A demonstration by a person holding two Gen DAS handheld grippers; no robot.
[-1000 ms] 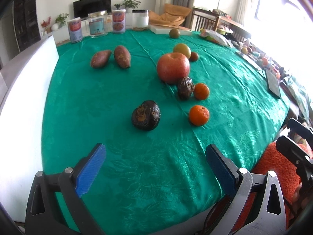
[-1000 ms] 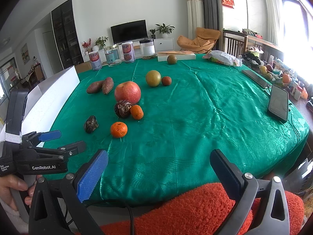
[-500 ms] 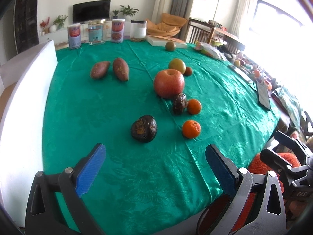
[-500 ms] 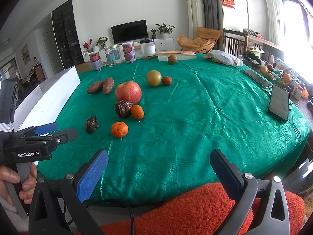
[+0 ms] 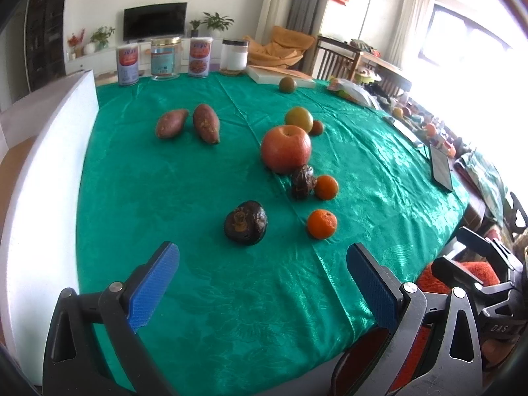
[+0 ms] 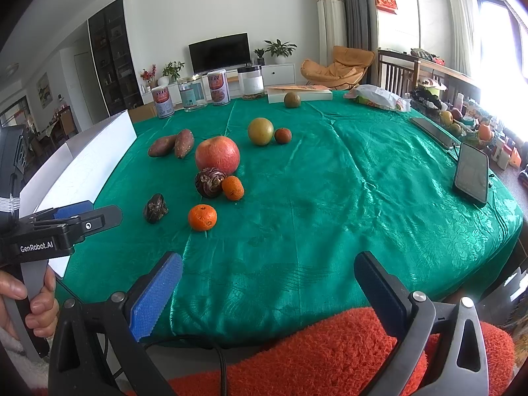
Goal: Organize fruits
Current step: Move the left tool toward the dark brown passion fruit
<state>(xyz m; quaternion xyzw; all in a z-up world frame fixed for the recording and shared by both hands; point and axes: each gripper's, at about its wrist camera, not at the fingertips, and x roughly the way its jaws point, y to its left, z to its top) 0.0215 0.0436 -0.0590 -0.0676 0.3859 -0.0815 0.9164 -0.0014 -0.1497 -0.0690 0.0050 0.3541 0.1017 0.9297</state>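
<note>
Fruit lies spread on the green tablecloth. A big red apple sits mid-table, with a dark wrinkled fruit and a small orange just in front of it. Nearer me are another dark fruit and a second orange. Two sweet potatoes lie back left; a yellow-green fruit sits behind the apple. My left gripper is open and empty, short of the near dark fruit. My right gripper is open and empty at the table's near edge.
A white board stands along the table's left side. Several cans and jars line the far edge beside a flat white box. Two phones lie at the right. An orange fuzzy cushion is below the right gripper.
The left gripper has drawn back and lifted a little, so the fruit looks smaller and farther. The right gripper has hardly moved. All fruit stays in place.
</note>
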